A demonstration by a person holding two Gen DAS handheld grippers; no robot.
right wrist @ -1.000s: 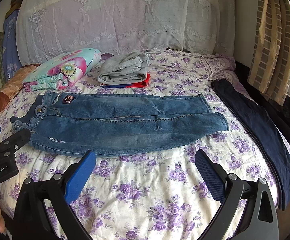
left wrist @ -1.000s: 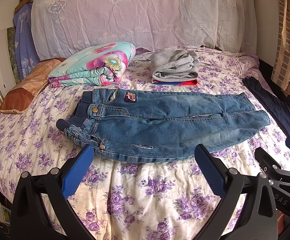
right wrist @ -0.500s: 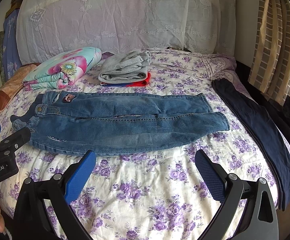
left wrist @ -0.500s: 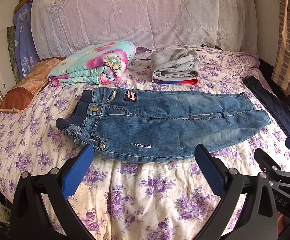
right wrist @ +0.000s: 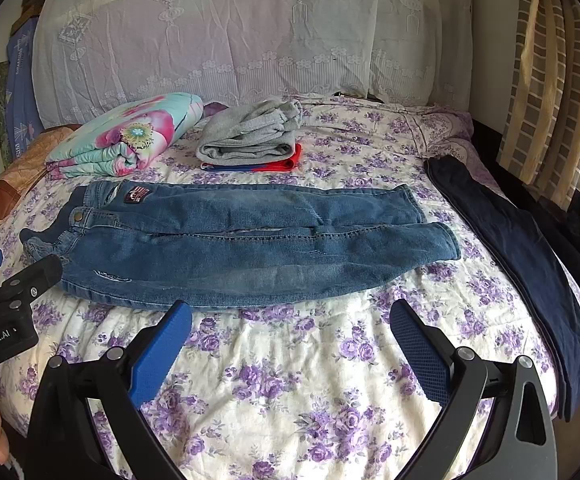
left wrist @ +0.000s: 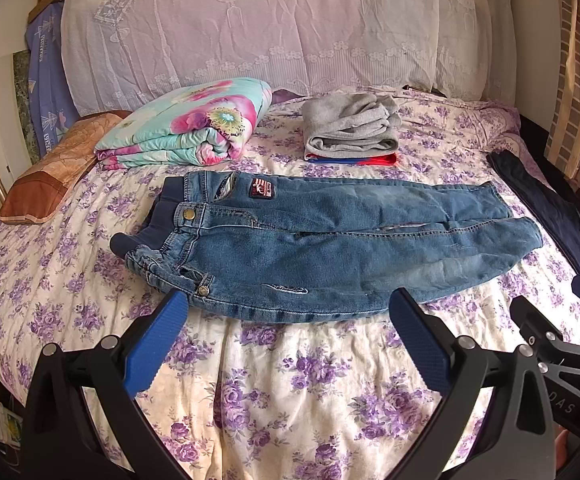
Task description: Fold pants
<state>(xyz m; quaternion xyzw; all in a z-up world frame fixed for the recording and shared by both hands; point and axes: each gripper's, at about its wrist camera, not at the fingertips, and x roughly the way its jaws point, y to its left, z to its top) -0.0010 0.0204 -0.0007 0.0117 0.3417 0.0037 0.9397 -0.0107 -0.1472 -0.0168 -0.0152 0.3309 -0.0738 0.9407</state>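
Blue jeans (left wrist: 322, 240) (right wrist: 241, 248) lie flat across the floral bed, folded lengthwise with one leg on the other, waistband to the left and cuffs to the right. My left gripper (left wrist: 287, 308) hovers open just short of the near edge of the jeans, close to the waist end. My right gripper (right wrist: 290, 316) is open too, a little short of the near edge around mid-leg. Nothing is between either pair of blue pads. Each gripper shows at the edge of the other's view.
A folded floral quilt (left wrist: 185, 124) and a grey folded stack on red cloth (left wrist: 350, 128) sit behind the jeans. A brown pillow (left wrist: 45, 176) lies far left. Dark navy pants (right wrist: 522, 264) stretch along the bed's right edge. Curtains (right wrist: 546, 80) hang at right.
Both grippers have edged slightly toward the jeans; the jeans sit a touch closer in both views. Nothing was gripped.
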